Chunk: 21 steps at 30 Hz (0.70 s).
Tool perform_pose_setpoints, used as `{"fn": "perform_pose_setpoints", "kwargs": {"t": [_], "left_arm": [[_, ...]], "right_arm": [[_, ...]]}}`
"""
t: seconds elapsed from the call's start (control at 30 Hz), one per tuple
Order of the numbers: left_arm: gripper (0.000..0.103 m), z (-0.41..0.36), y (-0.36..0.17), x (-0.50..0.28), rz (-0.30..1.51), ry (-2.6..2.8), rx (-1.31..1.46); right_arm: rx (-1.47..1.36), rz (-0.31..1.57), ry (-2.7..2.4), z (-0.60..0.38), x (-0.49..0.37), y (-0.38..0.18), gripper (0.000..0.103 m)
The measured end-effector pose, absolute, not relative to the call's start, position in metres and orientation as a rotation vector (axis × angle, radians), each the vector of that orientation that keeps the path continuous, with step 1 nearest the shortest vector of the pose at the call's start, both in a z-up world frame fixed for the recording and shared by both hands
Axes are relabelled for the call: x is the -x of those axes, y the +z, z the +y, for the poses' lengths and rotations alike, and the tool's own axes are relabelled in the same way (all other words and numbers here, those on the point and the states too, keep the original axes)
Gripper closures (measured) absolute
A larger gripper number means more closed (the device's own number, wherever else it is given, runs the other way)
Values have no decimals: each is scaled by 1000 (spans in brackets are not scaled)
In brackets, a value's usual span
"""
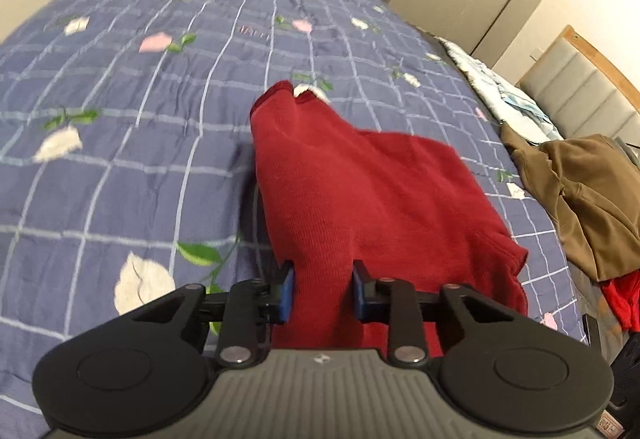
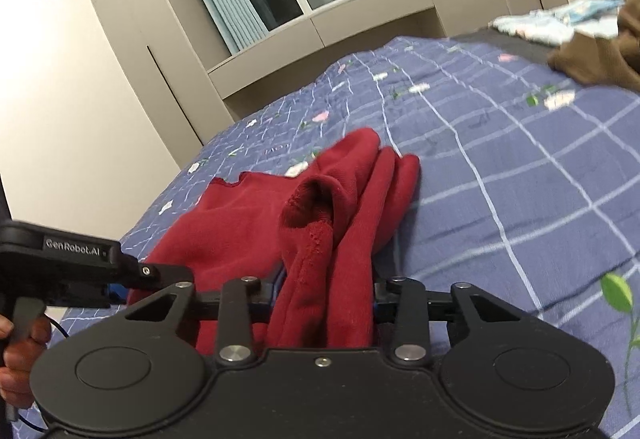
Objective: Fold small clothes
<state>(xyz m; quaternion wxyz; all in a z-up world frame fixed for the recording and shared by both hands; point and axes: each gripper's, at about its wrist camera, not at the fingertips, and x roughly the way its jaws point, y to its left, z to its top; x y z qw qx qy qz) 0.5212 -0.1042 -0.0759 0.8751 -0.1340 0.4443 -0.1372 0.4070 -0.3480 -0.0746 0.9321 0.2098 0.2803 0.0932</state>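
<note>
Hidden parts first: in the left wrist view the near end of the red garment [image 1: 360, 199] ran down behind the body of the left hand-held gripper [image 1: 323, 293], so its edge there was not visible. In the right wrist view the same happened: the cloth went under the body of the right hand-held gripper [image 2: 324, 299], and the right blue pad was almost fully covered by fabric. Both pics were a bit blurred, esp. the bed cover [image 1: 120, 119] pattern. The brown clothes [image 1: 580, 191] at the right were cut off by the frame edge, and a red item below them was too small to identify. Only part of a hand [image 2: 18, 343] showed at the left edge of the right view, holding the grip of the left gripper.

The garment lay on the bed, bunched, with its near part lifted off the cover. The left gripper had a fold of it between the blue pads, jaws narrow and pressing on the cloth. The right gripper clamped a thicker bundle of folds, approx. half closed. Far end of the garment rested on the cover, ahead of both grippers.
</note>
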Motion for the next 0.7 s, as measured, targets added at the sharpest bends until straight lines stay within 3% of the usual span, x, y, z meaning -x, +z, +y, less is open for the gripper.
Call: {"fn": "perform_pose_setpoints", "kwargs": {"t": [0.43, 0.7], "left_arm": [[77, -40, -16, -486, 813, -196, 197], [77, 32, -12, -446, 804, -115, 225]], "right_arm": [[-335, 482, 304, -262, -402, -23, 67], [-297, 503, 392, -191, -377, -20, 67]]}}
